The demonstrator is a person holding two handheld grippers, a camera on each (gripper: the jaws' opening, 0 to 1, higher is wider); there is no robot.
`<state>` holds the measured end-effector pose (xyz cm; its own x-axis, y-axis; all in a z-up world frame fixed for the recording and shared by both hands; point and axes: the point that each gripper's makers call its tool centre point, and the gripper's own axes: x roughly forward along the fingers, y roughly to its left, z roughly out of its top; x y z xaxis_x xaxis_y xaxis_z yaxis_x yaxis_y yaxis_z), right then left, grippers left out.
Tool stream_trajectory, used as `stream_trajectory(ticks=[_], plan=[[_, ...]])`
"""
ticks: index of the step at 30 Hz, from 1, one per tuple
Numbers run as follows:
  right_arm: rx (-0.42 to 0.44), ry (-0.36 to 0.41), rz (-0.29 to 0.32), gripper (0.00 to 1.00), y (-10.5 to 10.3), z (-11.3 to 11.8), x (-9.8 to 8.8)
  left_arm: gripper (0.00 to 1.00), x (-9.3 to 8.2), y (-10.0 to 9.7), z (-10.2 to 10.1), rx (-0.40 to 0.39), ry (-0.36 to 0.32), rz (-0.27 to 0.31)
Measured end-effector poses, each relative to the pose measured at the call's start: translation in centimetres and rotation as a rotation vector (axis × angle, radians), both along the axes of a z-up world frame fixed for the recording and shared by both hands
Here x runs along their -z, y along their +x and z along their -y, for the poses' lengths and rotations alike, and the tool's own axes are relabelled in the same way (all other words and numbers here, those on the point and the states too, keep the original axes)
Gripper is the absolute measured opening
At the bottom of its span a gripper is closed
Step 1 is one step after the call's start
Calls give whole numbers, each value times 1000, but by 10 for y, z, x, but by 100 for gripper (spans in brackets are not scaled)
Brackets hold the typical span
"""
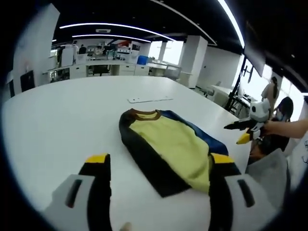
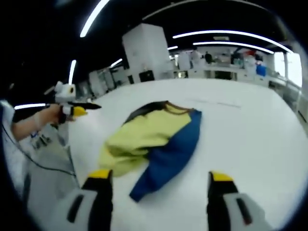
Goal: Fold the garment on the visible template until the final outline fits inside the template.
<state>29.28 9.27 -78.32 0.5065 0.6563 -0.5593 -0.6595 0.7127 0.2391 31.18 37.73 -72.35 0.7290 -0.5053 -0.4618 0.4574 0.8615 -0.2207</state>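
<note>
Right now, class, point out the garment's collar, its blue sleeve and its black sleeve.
Collar (image 1: pixel 146 114), left gripper view, on the brown neck band.
Blue sleeve (image 2: pixel 168 156), right gripper view, on the sleeve's middle.
Black sleeve (image 1: pixel 147 161), left gripper view, on the sleeve's middle.

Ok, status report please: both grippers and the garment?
Left gripper open, right gripper open, both empty. Garment on white table, sleeves folded in. Nothing in the way.
</note>
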Motion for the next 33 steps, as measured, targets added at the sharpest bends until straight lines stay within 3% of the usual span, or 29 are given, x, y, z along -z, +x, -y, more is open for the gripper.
stream_trajectory(ticks=[8,12,29,33], plan=[[-20,11,-84,61,-31,-4,27,80,9,-6,2,0,-10,-18],[-97,-26,-98,51,-47,-13,37,79,11,-9,3,0,-15,-28],[-129,-5,-120,27,-49,-40,43,78,21,-24,-4,-16,-16,-49],[-98,0,-121,14,-47,-39,44,77,21,-25,-7,-22,-17,-50]])
